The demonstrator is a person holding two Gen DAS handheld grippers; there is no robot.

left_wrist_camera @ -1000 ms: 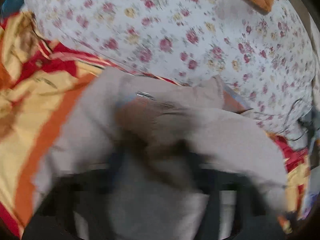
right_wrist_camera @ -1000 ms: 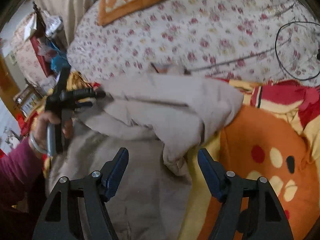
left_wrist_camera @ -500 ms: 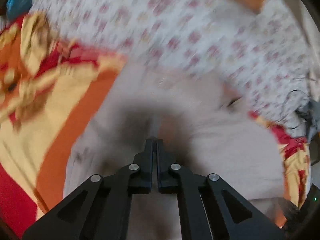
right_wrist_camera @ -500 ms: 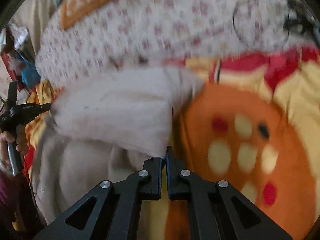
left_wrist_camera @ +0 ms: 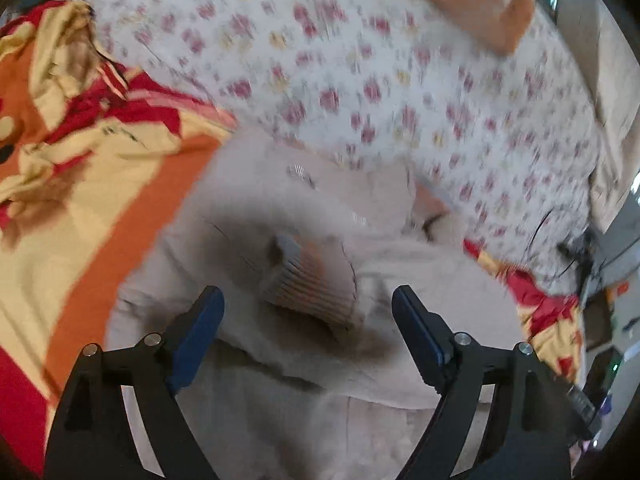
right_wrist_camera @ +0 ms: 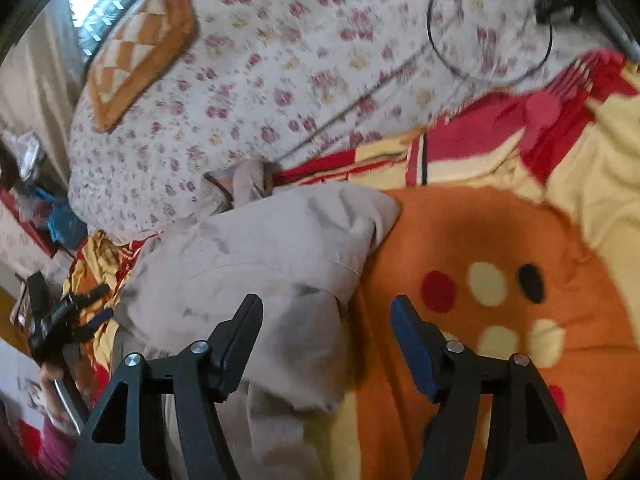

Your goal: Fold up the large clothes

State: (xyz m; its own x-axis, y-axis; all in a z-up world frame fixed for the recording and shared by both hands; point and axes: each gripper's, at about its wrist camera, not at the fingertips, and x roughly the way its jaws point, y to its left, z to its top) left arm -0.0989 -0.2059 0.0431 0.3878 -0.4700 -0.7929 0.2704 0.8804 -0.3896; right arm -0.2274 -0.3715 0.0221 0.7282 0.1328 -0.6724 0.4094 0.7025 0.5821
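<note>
A beige garment [left_wrist_camera: 304, 216] lies folded over itself on the bed, with a ribbed orange-lined patch [left_wrist_camera: 316, 280] showing on top. My left gripper [left_wrist_camera: 307, 298] hovers just above that patch, its jaws opening; the blue pads [left_wrist_camera: 200, 328] touch no cloth. In the right wrist view the same garment [right_wrist_camera: 272, 248] forms a thick bundle. My right gripper [right_wrist_camera: 326, 304] is over its right-hand edge, jaws opening, with a fold of cloth below the left finger and nothing pinched. The left gripper [right_wrist_camera: 60, 316] also shows at the far left there, held by a hand.
The garment rests on an orange, red and yellow cartoon blanket [right_wrist_camera: 500, 248]. Behind it spreads a white floral sheet [right_wrist_camera: 280, 60] with an orange checked cushion [right_wrist_camera: 140, 44] and a looped black cable [right_wrist_camera: 488, 40]. Cluttered shelves [right_wrist_camera: 28, 184] stand at the left.
Half a second ago both grippers were shut above the garment; now both stand open. The right gripper has shifted slightly and rolled; the folded bundle lies flatter than a second ago.
</note>
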